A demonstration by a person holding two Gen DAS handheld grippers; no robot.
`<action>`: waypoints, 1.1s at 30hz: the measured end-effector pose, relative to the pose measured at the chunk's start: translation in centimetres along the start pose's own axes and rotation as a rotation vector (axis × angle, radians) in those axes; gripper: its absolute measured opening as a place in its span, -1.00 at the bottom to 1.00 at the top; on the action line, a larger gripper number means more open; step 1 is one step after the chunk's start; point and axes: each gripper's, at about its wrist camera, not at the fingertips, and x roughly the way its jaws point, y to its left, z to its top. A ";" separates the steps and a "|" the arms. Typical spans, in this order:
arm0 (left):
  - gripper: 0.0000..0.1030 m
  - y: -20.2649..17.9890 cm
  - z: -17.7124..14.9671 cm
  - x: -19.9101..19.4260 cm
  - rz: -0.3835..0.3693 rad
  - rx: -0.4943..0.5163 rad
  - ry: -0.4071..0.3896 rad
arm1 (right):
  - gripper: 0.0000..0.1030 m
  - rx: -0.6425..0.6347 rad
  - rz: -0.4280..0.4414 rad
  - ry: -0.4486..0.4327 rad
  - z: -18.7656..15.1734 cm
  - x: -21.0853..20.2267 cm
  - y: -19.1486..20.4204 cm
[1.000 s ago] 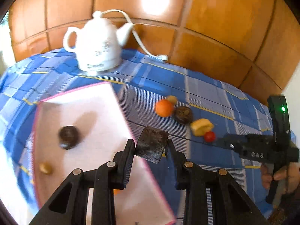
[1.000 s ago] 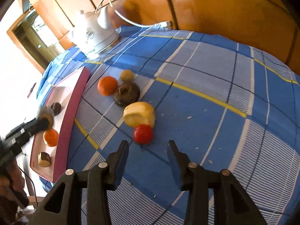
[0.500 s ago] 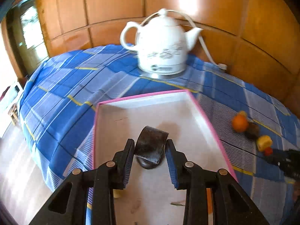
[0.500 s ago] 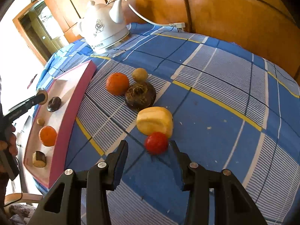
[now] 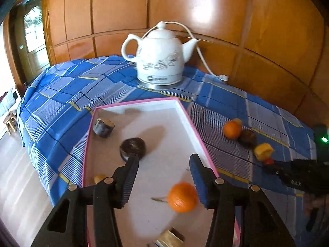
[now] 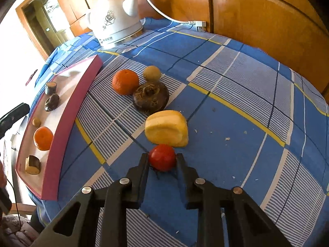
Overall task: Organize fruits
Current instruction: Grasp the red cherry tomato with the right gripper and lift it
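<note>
My right gripper (image 6: 162, 158) has its jaws clamped on the small red tomato (image 6: 162, 157), which sits on the blue checked tablecloth (image 6: 236, 94) just in front of the yellow fruit chunk (image 6: 167, 128), touching it or nearly so. Behind that lies a dark round root-like fruit (image 6: 150, 97), with an orange (image 6: 125, 81) against its left side and a small tan fruit (image 6: 151, 73) just behind it. My left gripper (image 5: 163, 165) hangs over the pink-rimmed tray (image 5: 186, 111), jaws opening, nothing between them. On the tray floor: a dark cut cylinder piece (image 5: 103, 125) near the far left corner, a dark round fruit (image 5: 133, 149) just past my left fingertip, a second orange (image 5: 182, 197) blurred by the right finger, a small tan piece (image 5: 99, 178) at the left rim, and a pale cut piece (image 5: 169, 239) at the bottom edge. Beyond the tray stands a white teapot-style kettle (image 5: 159, 58) on the cloth, its cord (image 5: 203, 60) running to the wood panel wall (image 5: 205, 10).
</note>
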 end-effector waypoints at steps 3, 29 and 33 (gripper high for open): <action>0.10 -0.6 -0.7 -0.7 -0.003 0.015 0.001 | -0.50 -0.004 -0.003 0.003 0.0 0.0 0.1; 0.26 0.8 -3.1 -2.9 0.068 0.002 -0.012 | -0.50 -0.081 0.045 0.069 -0.8 0.1 2.4; 0.29 1.5 -3.2 -3.1 0.098 -0.013 -0.026 | -0.50 -0.118 0.074 0.076 -1.3 0.2 3.7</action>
